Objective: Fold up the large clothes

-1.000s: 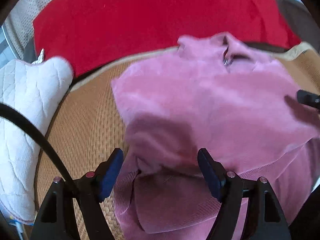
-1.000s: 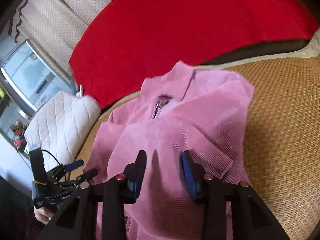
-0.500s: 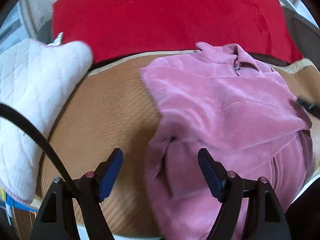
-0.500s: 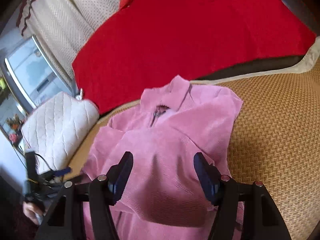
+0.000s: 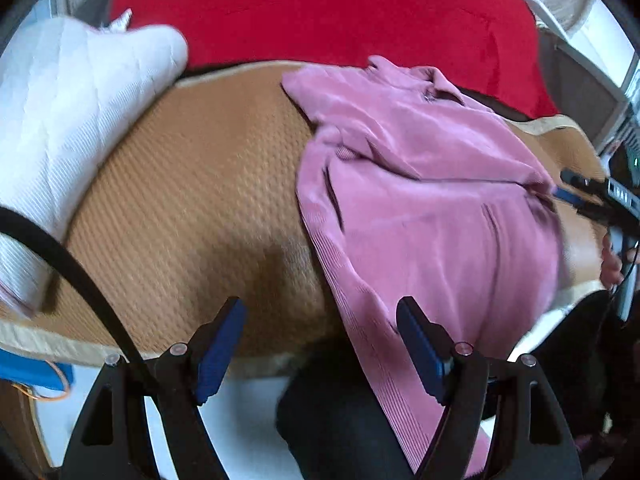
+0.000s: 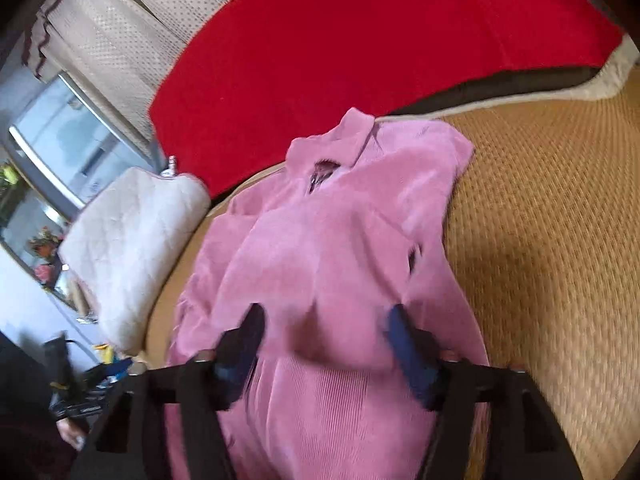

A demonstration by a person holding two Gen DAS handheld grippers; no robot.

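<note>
Nearest the left wrist camera, the left tool (image 5: 320,344) hangs released and empty over the near edge of the woven tan mat (image 5: 192,184), with the ribbed hem of the pink corduroy jacket (image 5: 420,200) draping off that edge just to its right. Right tool (image 6: 324,344) has just been spreading its jaws; they stand released above the jacket's lower body, cloth below them but not pinched, though blur hides any light touch.

Jacket lies lengthwise on the mat, hem near, collar (image 6: 352,136) far, both sleeves already laid inward across the chest. Step in hand, as I judge it: bring hem up toward collar.

To do it well: take the hem at both corners, one tool each, pinching all layers. Lift together and level so the folded sleeves do not slide out. Lay the hem short of the collar.

Farther back: white quilted cushion (image 5: 68,128) at left, red blanket (image 5: 320,8) behind, both apart from the fold path.
</note>
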